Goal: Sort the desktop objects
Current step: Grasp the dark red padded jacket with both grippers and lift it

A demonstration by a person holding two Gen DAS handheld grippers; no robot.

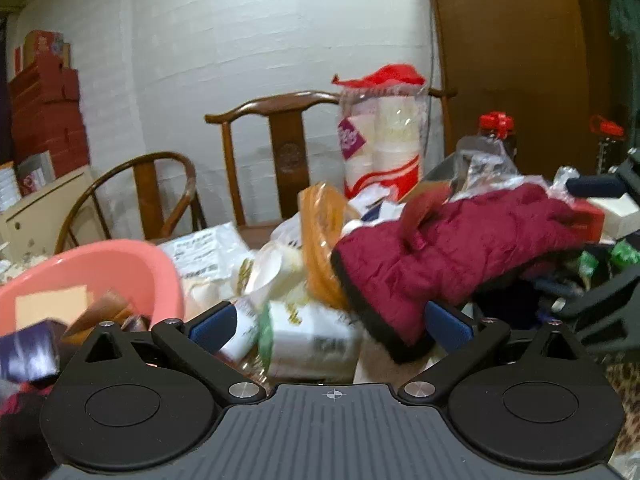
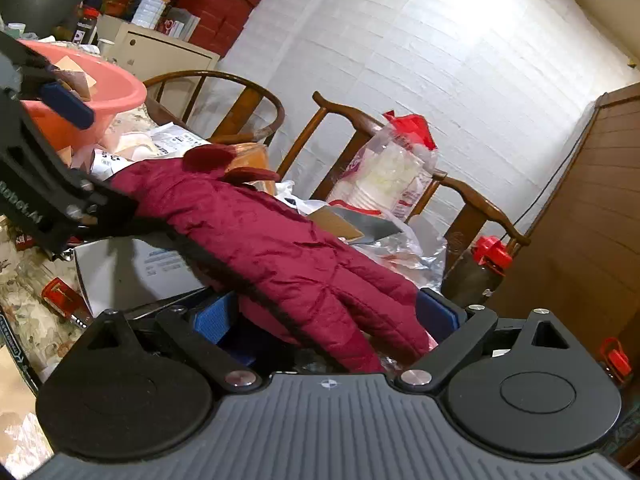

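Jacket (image 2: 280, 248) sprawled over the desk clutter, right of pink basin (image 1: 100, 264)
Left gripper (image 1: 332, 326) wide apart near the hem, right gripper (image 2: 328, 316) apart astride a sleeve, not yet pinching; best close low on thick cloth, clear of bags beneath

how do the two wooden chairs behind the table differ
The left chair has a rounded, hoop-like back rail, while the right chair has a straight horned top rail with a broad centre splat. The left chair's back sits lower; the right chair's rises taller. A bag of paper cups hides part of the right chair, whereas the left chair is mostly clear. Both are dark brown wood, standing against the white wall.
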